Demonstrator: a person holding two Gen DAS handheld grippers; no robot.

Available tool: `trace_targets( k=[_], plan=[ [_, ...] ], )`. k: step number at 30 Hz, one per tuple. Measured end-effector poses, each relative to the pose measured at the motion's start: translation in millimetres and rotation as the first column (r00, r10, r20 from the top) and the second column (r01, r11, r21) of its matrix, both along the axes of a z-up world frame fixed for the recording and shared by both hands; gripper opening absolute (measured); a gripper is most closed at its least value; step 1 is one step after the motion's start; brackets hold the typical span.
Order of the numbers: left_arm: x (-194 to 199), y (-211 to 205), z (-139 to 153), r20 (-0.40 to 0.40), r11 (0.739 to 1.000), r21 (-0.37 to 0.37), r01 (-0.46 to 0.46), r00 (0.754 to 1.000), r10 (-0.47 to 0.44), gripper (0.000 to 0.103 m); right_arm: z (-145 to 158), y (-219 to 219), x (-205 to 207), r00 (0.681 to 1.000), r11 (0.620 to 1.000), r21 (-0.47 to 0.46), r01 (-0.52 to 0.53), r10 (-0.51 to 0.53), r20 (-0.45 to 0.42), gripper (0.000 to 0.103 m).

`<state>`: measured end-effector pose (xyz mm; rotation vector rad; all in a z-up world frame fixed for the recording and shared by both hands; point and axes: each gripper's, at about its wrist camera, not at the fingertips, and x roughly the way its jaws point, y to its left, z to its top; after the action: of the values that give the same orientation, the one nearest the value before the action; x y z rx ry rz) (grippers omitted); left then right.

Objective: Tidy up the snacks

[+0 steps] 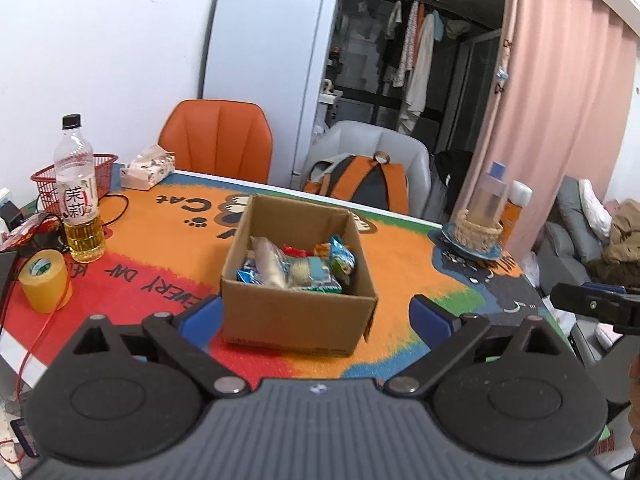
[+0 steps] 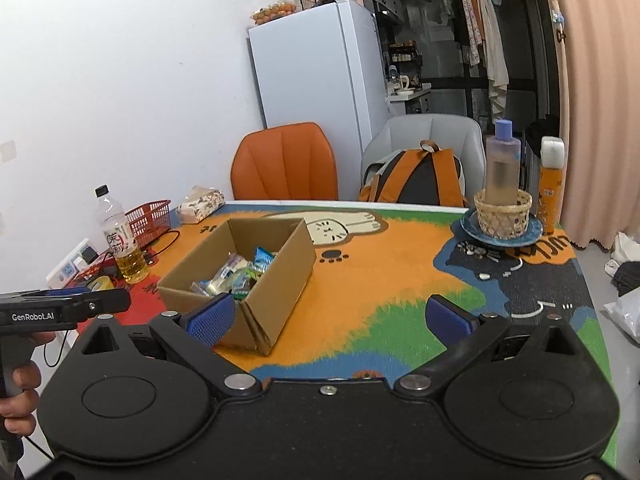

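An open cardboard box (image 1: 296,316) stands on the colourful table mat and holds several snack packets (image 1: 300,266). My left gripper (image 1: 316,316) is open and empty, its blue pads on either side of the box's near wall, a little in front of it. The box also shows in the right wrist view (image 2: 276,280) with the snack packets (image 2: 236,276) inside. My right gripper (image 2: 332,318) is open and empty, to the right of the box's near corner, above the mat.
A tea bottle (image 1: 78,196), a yellow tape roll (image 1: 44,280), a red basket (image 1: 76,180) and a tissue pack (image 1: 148,166) stand at the left. A wicker basket with a bottle (image 2: 502,200) on a blue plate sits at the far right. Chairs and a backpack (image 2: 416,178) stand behind the table.
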<state>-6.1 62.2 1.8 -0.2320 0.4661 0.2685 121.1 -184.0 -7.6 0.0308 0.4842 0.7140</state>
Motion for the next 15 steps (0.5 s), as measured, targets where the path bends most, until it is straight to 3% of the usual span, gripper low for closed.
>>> trace_targets(
  k=[15],
  plan=[
    [-6,-6,0,0.011,1.0,0.023,0.005,1.0,-0.005,0.099,1,3,-13,1.0,1.0,-0.025,-0.005,0.006,0.028,0.103]
  ],
)
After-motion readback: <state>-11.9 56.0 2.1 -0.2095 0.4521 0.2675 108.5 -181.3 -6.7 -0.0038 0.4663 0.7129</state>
